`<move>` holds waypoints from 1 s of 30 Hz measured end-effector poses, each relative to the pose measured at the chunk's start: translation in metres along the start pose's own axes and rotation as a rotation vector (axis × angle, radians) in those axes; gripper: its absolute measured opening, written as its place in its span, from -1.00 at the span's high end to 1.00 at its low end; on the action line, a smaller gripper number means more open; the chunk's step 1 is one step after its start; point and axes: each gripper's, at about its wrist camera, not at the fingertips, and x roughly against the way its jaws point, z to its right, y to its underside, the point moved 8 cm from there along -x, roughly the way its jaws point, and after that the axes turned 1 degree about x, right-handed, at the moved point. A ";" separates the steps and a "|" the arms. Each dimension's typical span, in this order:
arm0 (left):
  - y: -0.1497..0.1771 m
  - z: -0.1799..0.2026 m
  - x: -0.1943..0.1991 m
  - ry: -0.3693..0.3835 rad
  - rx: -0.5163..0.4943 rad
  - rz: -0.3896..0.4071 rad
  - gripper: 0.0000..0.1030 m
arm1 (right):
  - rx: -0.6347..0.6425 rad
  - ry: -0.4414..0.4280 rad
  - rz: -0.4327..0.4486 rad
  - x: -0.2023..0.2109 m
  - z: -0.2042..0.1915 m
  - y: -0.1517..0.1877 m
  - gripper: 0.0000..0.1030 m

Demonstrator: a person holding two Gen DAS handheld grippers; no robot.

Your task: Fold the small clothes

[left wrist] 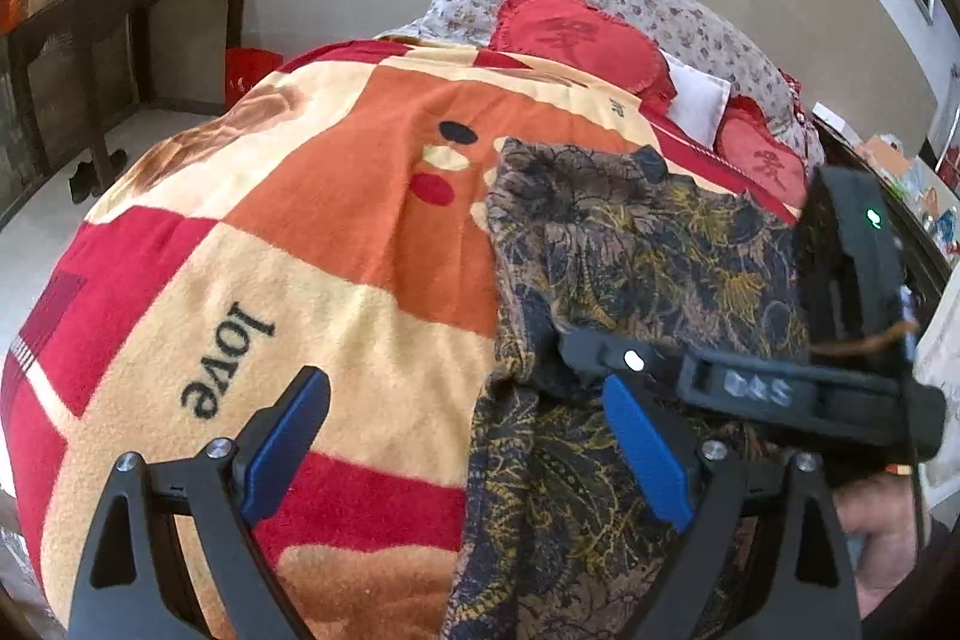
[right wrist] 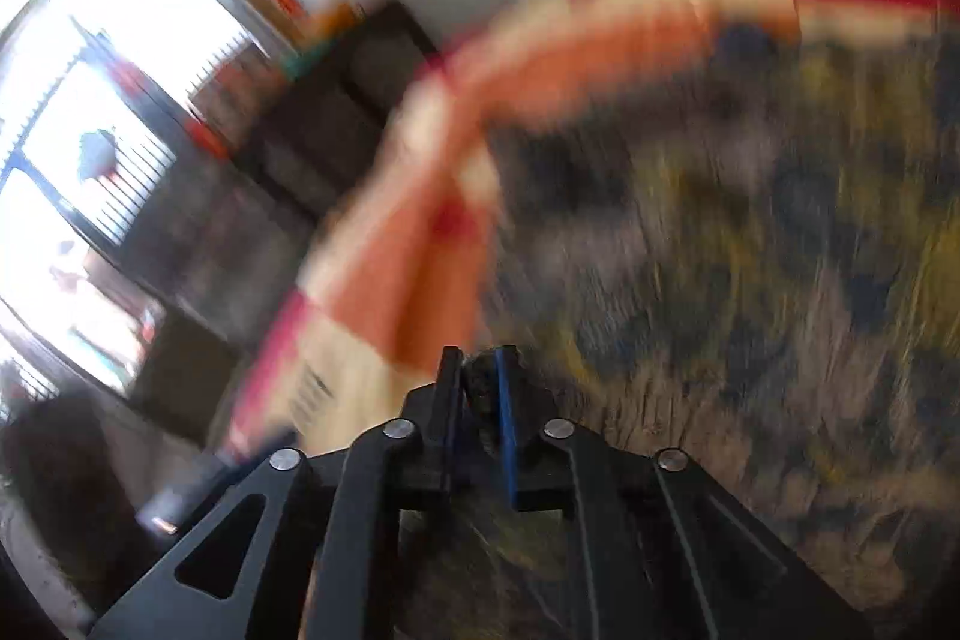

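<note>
A dark floral garment [left wrist: 636, 244] with yellow and brown leaf print lies on the right part of an orange, cream and red blanket [left wrist: 336, 220] on a bed. My left gripper [left wrist: 468, 400] is open, its blue pads spread just above the garment's left edge and the blanket. My right gripper [left wrist: 576, 346] reaches in from the right across the garment. In the blurred right wrist view, my right gripper [right wrist: 480, 364] is shut on a fold of the garment [right wrist: 750, 250].
Red heart cushions [left wrist: 576, 40] and floral pillows [left wrist: 672, 4] lie at the head of the bed. A dark wooden sideboard [left wrist: 120, 40] stands left of the bed, a cluttered desk [left wrist: 924, 196] to the right. A bright window [right wrist: 90, 130] shows in the right wrist view.
</note>
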 end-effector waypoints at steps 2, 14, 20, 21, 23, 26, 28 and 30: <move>-0.001 0.004 -0.001 0.014 -0.003 -0.001 -0.84 | 0.001 -0.020 0.004 0.014 0.002 0.007 0.51; -0.047 0.103 -0.072 0.073 -0.151 -0.046 0.80 | -0.087 0.448 0.369 0.225 0.144 0.033 0.47; -0.024 0.073 -0.115 -0.004 -0.113 -0.072 0.84 | -0.182 0.546 0.257 0.224 0.223 0.072 0.85; -0.023 0.074 -0.114 -0.007 -0.117 -0.069 0.85 | -0.168 0.508 0.297 0.227 0.224 0.074 0.85; -0.023 0.074 -0.116 -0.009 -0.117 -0.071 0.85 | -0.194 0.474 0.290 0.228 0.225 0.073 0.85; -0.023 0.076 -0.115 -0.020 -0.131 -0.065 0.85 | -0.186 0.481 0.217 0.227 0.226 0.066 0.83; -0.022 0.076 -0.115 -0.015 -0.126 -0.064 0.85 | -0.165 0.528 0.184 0.234 0.220 0.053 0.83; -0.022 0.074 -0.114 -0.008 -0.119 -0.063 0.85 | -0.112 0.612 0.289 0.258 0.211 0.030 0.77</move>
